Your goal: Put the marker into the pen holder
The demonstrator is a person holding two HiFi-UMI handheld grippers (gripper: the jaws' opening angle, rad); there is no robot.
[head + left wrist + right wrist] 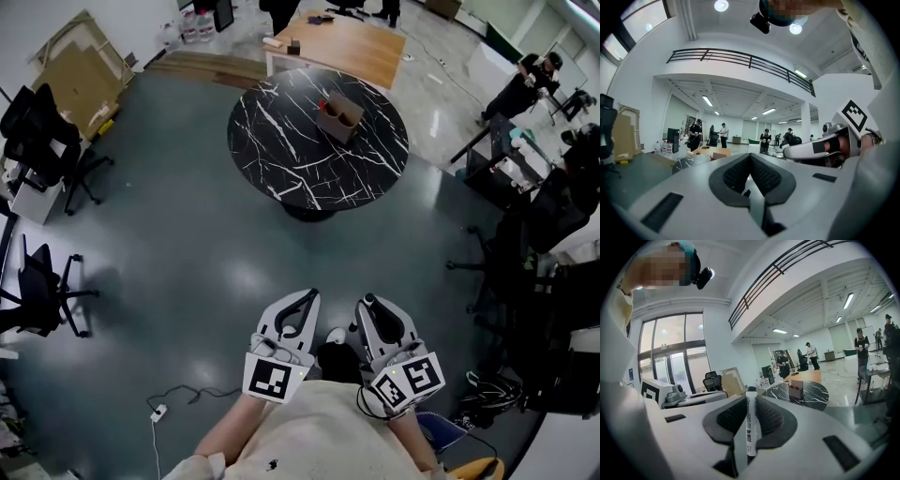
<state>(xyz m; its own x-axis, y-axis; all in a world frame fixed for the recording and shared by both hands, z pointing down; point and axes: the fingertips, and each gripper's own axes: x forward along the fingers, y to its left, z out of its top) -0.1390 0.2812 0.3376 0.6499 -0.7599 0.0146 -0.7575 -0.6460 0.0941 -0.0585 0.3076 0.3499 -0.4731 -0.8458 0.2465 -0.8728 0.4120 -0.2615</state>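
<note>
My right gripper is clenched on a slim white marker with a dark cap and a line of print down its barrel. The barrel stands pinched between the two ribbed dark pads and the capped end pokes out past the jaw tips. My left gripper has its pads pressed together on nothing. In the head view I hold both close to my body, side by side above the grey floor, the left gripper just beside the right gripper.

The small brown cardboard pen holder, boxy with round openings in its top, sits on the round black table with white marble veining, well apart from me across open floor. From the right gripper view I see the same pen holder far ahead on the table.

So I judge the pickup done and the carry in hand, with insertion not yet begun. Next I need to walk up to the table, bring the marker over one of the openings, tip it to line up with that hole, lower it in, and only then release my grip. The holder looks light, so a crooked entry could nudge or tip it. My free left gripper could steady it if needed.
</note>
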